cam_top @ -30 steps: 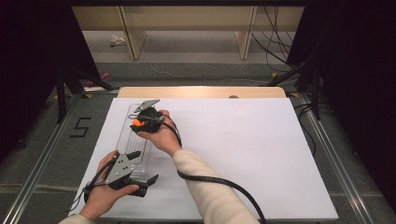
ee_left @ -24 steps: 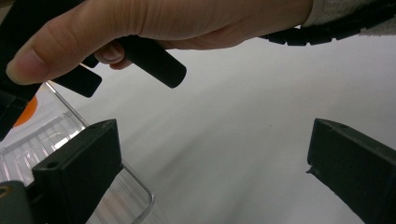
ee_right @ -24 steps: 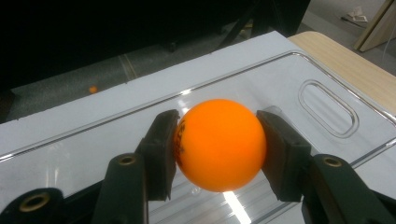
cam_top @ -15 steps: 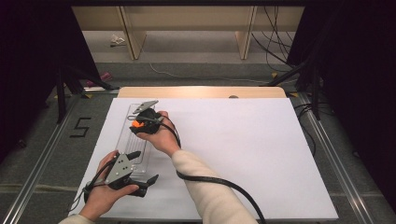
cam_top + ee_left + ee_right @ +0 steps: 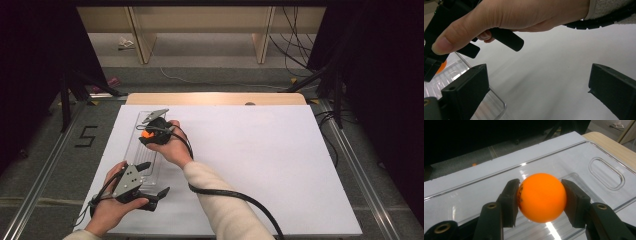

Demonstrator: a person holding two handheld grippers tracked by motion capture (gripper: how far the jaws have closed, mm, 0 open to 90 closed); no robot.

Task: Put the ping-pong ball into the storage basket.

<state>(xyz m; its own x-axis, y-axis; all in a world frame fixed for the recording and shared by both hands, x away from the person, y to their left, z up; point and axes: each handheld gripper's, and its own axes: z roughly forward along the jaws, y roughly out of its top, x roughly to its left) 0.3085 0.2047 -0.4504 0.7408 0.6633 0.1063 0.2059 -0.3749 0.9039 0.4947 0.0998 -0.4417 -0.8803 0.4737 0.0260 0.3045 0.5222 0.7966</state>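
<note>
The right gripper [image 5: 540, 202] clamps the orange ball [image 5: 541, 197] between both pads, holding it just above the clear plastic tray [image 5: 579, 157], presumably to set it inside. The left gripper [image 5: 534, 92] stands open and empty at the tray's near end, one jaw over the rim, likely to steady it on the white table [image 5: 260, 150].

High view overhead, facing forward-down, far; both gripper views close, low — all share clear tray [image 5: 145, 150].
</note>
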